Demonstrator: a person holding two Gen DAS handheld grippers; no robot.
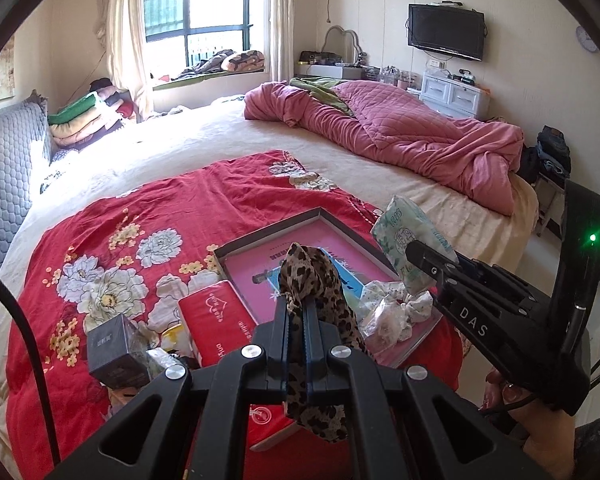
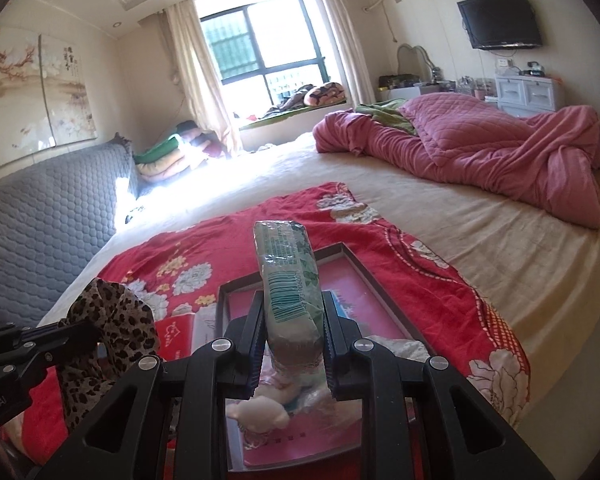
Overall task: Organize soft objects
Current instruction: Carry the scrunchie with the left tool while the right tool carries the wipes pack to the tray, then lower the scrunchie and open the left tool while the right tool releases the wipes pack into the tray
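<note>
Tissue pack — right tongs clamped | leopard cloth — left tongs clamped

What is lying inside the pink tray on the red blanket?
In the pink tray lie a blue card and a white floral scrunchie. The grippers and their held things cover the rest.

A home bedroom: wide bed, pink quilt, wall television.

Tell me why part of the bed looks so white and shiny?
In both views, sunlight from the window washes out the cream sheet near the grey headboard, glaring most in the right wrist view; fisheye lenses bend the walls and blacken the corners.
</note>
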